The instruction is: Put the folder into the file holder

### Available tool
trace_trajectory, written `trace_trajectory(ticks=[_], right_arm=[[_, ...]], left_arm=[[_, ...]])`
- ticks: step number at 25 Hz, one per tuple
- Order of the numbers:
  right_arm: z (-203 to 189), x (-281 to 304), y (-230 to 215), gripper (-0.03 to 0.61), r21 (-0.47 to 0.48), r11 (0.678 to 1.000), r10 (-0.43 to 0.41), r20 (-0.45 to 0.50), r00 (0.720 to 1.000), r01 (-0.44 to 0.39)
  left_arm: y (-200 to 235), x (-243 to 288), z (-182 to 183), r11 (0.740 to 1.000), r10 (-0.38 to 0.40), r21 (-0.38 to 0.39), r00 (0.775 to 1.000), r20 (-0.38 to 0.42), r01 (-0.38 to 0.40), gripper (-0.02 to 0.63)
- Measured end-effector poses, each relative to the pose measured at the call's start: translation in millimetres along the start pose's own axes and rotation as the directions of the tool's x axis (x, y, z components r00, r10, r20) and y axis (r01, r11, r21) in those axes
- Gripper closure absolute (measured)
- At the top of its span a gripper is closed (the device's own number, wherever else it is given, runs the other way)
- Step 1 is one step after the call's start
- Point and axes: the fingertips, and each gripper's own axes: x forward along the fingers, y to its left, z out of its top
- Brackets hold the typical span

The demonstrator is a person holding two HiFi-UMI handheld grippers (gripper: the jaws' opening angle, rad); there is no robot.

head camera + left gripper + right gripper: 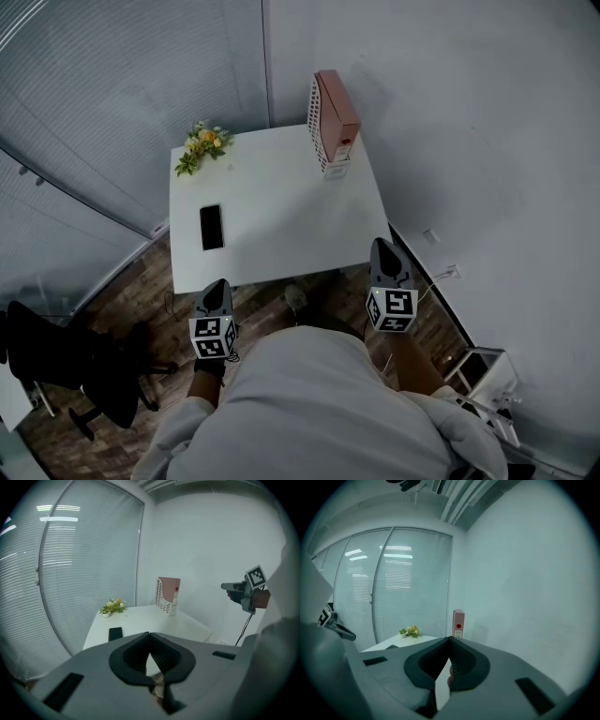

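Observation:
A pink folder stands upright in a white mesh file holder at the far right of the white table. Both also show in the left gripper view, the folder in the holder, and the folder shows in the right gripper view. My left gripper hangs by the table's near left edge, jaws together, nothing in them. My right gripper is off the near right corner, also shut and empty. Both are far from the folder.
A black phone lies flat on the left half of the table. A small bunch of flowers sits at the far left corner. A black office chair stands on the floor to my left. Walls close in behind and right.

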Motion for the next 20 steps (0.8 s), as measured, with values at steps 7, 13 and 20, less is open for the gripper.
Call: trace_trajectory(ticks=[7, 13, 20], right_arm=[[-17.4, -2.7, 8.1, 0.566, 0.011, 0.999, 0.030, -0.026, 0.999, -0.030], [-14.9, 3.4, 7.2, 0.566, 0.006, 0.999, 0.039, -0.026, 0.999, -0.039], [-11.3, 15.6, 8.5, 0.566, 0.000, 0.998, 0.055, -0.027, 0.998, -0.055]], left_arm=[[-6.6, 2.2, 1.8, 1.000, -0.003, 0.013, 1.000, -0.004, 0.003, 0.606], [-4.7, 0.7, -1.6, 1.000, 0.008, 0.003, 1.000, -0.011, -0.008, 0.606], [0.2, 1.1, -4.3, 1.000, 0.022, -0.007, 1.000, -0.018, -0.022, 0.606]])
